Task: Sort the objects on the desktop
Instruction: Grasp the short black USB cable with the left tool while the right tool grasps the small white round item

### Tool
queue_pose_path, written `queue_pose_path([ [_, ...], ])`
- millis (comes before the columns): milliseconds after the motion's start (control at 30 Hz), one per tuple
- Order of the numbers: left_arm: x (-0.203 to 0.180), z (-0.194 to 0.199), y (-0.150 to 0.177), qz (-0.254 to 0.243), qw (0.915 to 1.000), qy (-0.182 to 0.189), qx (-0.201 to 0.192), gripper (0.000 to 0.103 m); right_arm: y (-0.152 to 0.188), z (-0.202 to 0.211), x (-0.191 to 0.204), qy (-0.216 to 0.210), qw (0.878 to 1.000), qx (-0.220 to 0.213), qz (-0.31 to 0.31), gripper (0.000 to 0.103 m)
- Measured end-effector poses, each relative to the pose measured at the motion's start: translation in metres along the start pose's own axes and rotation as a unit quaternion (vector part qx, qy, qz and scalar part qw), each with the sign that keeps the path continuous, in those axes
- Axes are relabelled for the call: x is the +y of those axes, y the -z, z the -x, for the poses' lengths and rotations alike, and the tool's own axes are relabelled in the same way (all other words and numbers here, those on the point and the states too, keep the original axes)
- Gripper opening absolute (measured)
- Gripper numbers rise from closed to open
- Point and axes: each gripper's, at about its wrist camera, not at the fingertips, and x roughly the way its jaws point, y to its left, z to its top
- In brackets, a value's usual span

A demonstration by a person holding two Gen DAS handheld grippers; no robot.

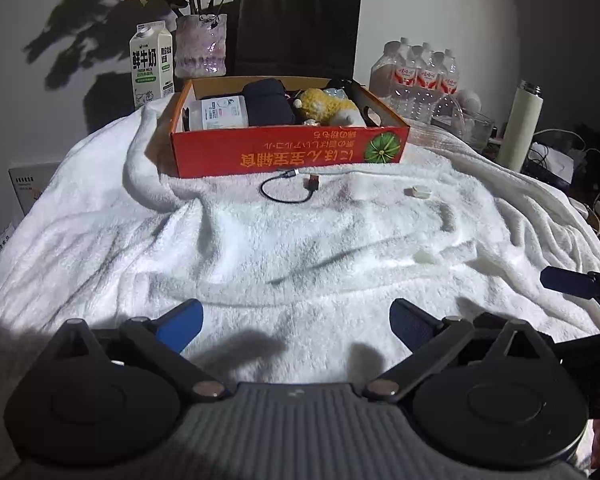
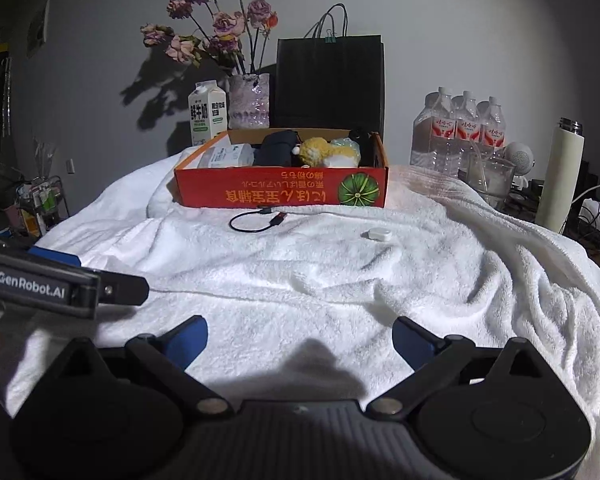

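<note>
White terry towel (image 1: 300,248) covers the whole counter, rumpled into soft ridges. Orange cardboard box (image 1: 288,152) stands at the far side, already holding a plush toy (image 1: 326,106), a dark pouch (image 1: 269,104) and a white packet (image 1: 222,112).

Two loose things lie on the towel just in front of the box: a short black USB cable (image 1: 288,190), looped, with both plugs toward the box wall; and a small white case (image 1: 418,192), well apart to its right. A pale lump (image 1: 424,257) lies nearer in the left wrist view; cannot tell what it is.

Left gripper (image 1: 296,322): jaws spread wide, nothing between them, low over the near towel. Right gripper (image 2: 300,338): likewise spread and empty. Both are well short of the objects.

Handling, as judged: cable light and limp, will droop and swing; the stiff plug end or a pinch across the loop looks the surest hold. Case probably hard, smooth and light, may skid or sink into the pile; take it across the narrow sides.

Room: open towel between grippers and objects, with only folds in the way. Box wall rises right behind the cable, so approach from the near side. On the right edge a water-bottle pack (image 2: 458,132), a glass beaker (image 2: 490,178) and a tall white flask (image 2: 560,176) crowd close; keep the right arm clear of them.
</note>
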Motion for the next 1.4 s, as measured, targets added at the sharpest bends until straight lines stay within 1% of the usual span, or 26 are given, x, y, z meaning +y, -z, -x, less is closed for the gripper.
queue_pose_path([
  [133,0.007,-0.017,-0.010,0.001,1.0000,-0.004,-0.002,0.102,-0.007,-0.019,-0.006,0.012,1.000,-0.002,0.002,0.099],
  [267,0.014,-0.036,-0.022,-0.003,0.9999,0.004,-0.013,0.102,-0.018,-0.040,-0.015,0.023,1.000,-0.004,-0.005,0.098],
  [400,0.018,-0.064,-0.037,-0.006,0.9999,0.013,0.003,0.102,-0.030,-0.059,-0.024,0.036,0.999,-0.016,-0.013,0.098],
  [467,0.016,-0.074,-0.045,-0.018,0.9996,0.020,-0.005,0.102,-0.032,-0.067,-0.028,0.044,0.999,-0.017,-0.012,0.097],
  [533,0.013,-0.084,-0.053,-0.032,0.9991,0.020,-0.018,0.102,-0.033,-0.075,-0.034,0.048,0.999,-0.014,-0.016,0.097],
  [600,0.012,-0.096,-0.062,-0.042,0.9987,0.020,-0.020,0.101,-0.037,-0.084,-0.039,0.045,0.999,-0.009,-0.018,0.096],
  [633,0.012,-0.103,-0.067,-0.042,0.9985,0.027,-0.021,0.099,-0.041,-0.089,-0.041,0.043,0.999,-0.009,-0.018,0.094],
  [667,0.013,-0.109,-0.072,-0.041,0.9984,0.034,-0.021,0.097,-0.045,-0.094,-0.042,0.041,0.999,-0.009,-0.016,0.090],
  [733,0.013,-0.125,-0.082,-0.039,0.9981,0.046,-0.017,0.092,-0.057,-0.106,-0.044,0.039,0.999,-0.014,-0.012,0.090],
  [767,0.013,-0.133,-0.086,-0.039,0.9982,0.045,-0.012,0.087,-0.063,-0.113,-0.046,0.036,0.999,-0.019,-0.014,0.089],
  [800,0.013,-0.142,-0.090,-0.038,0.9983,0.045,-0.008,0.086,-0.068,-0.122,-0.048,0.033,0.999,-0.019,-0.019,0.088],
  [833,0.013,-0.151,-0.094,-0.038,0.9980,0.050,-0.003,0.082,-0.072,-0.131,-0.050,0.028,0.999,-0.018,-0.023,0.087],
  [867,0.011,-0.160,-0.097,-0.036,0.9977,0.057,0.005,0.074,-0.075,-0.140,-0.053,0.029,0.999,-0.012,-0.026,0.082],
  [900,0.010,-0.169,-0.100,-0.035,0.9972,0.064,0.015,0.070,-0.077,-0.150,-0.054,0.041,0.999,-0.002,-0.026,0.077],
  [933,0.007,-0.178,-0.101,-0.035,0.9965,0.071,0.025,0.064,-0.077,-0.159,-0.057,0.057,0.998,0.007,-0.027,0.076],
  [967,0.005,-0.185,-0.102,-0.036,0.9959,0.076,0.033,0.064,-0.078,-0.166,-0.060,0.065,0.997,0.011,-0.032,0.075],
  [1033,-0.002,-0.195,-0.103,-0.038,0.9959,0.076,0.032,0.064,-0.076,-0.179,-0.067,0.073,0.996,0.021,-0.044,0.071],
  [1100,-0.009,-0.203,-0.105,-0.038,0.9957,0.080,0.028,0.064,-0.074,-0.188,-0.072,0.077,0.995,0.035,-0.055,0.062],
  [1133,-0.011,-0.207,-0.106,-0.038,0.9954,0.082,0.031,0.060,-0.074,-0.192,-0.074,0.072,0.995,0.043,-0.060,0.059],
  [1167,-0.014,-0.209,-0.106,-0.038,0.9956,0.081,0.029,0.049,-0.074,-0.196,-0.075,0.069,0.994,0.049,-0.063,0.052],
  [1200,-0.016,-0.210,-0.105,-0.041,0.9962,0.073,0.024,0.044,-0.073,-0.197,-0.076,0.070,0.994,0.048,-0.063,0.049],
  [1233,-0.017,-0.210,-0.104,-0.045,0.9966,0.065,0.022,0.034,-0.073,-0.197,-0.076,0.068,0.994,0.047,-0.066,0.047],
  [1267,-0.016,-0.208,-0.103,-0.043,0.9968,0.063,0.021,0.020,-0.073,-0.196,-0.076,0.067,0.994,0.046,-0.067,0.042],
  [1300,-0.014,-0.206,-0.102,-0.035,0.9972,0.062,0.023,0.014,-0.072,-0.195,-0.076,0.067,0.994,0.045,-0.068,0.033],
  [1333,-0.012,-0.205,-0.103,-0.026,0.9972,0.065,0.027,0.014,-0.072,-0.194,-0.076,0.067,0.995,0.043,-0.067,0.028],
  [1400,-0.009,-0.198,-0.100,-0.012,0.9970,0.070,0.031,0.014,-0.070,-0.192,-0.074,0.060,0.996,0.039,-0.062,0.026],
])
